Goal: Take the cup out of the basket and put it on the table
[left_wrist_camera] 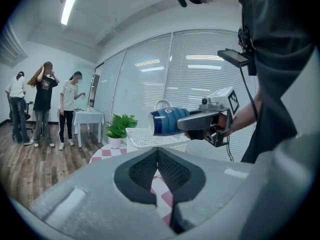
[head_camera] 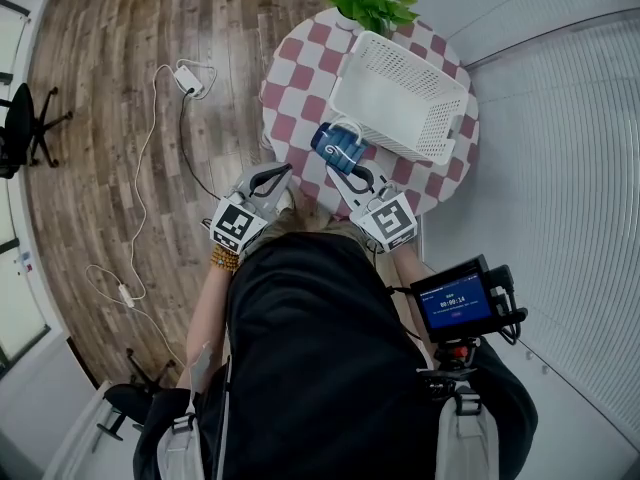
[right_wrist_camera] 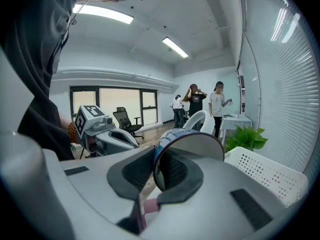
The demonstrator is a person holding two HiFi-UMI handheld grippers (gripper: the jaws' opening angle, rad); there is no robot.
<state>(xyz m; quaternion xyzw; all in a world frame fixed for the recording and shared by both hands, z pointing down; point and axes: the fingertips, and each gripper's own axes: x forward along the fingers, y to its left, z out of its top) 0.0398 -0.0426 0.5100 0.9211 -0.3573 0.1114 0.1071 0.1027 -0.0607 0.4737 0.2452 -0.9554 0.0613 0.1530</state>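
A blue cup (head_camera: pixel 336 146) with a white handle hangs on its side above the round checkered table (head_camera: pixel 290 98), just in front of the white basket (head_camera: pixel 442 140). My right gripper (head_camera: pixel 347 166) is shut on the cup's wall; in the right gripper view the cup's rim (right_wrist_camera: pixel 189 143) stands between the jaws. The left gripper view shows the cup (left_wrist_camera: pixel 169 120) in the air, in front of the basket (left_wrist_camera: pixel 150 140). My left gripper (head_camera: pixel 276 175) hovers at the table's near-left edge, shut and holding nothing, its pads (left_wrist_camera: pixel 150 171) pressed together.
A potted plant (head_camera: pixel 372 3) stands at the table's far edge behind the basket. Cables and a power strip (head_camera: pixel 188 78) lie on the wooden floor to the left, near an office chair (head_camera: pixel 25 128). Several people (left_wrist_camera: pixel 45 104) stand far off by a small table.
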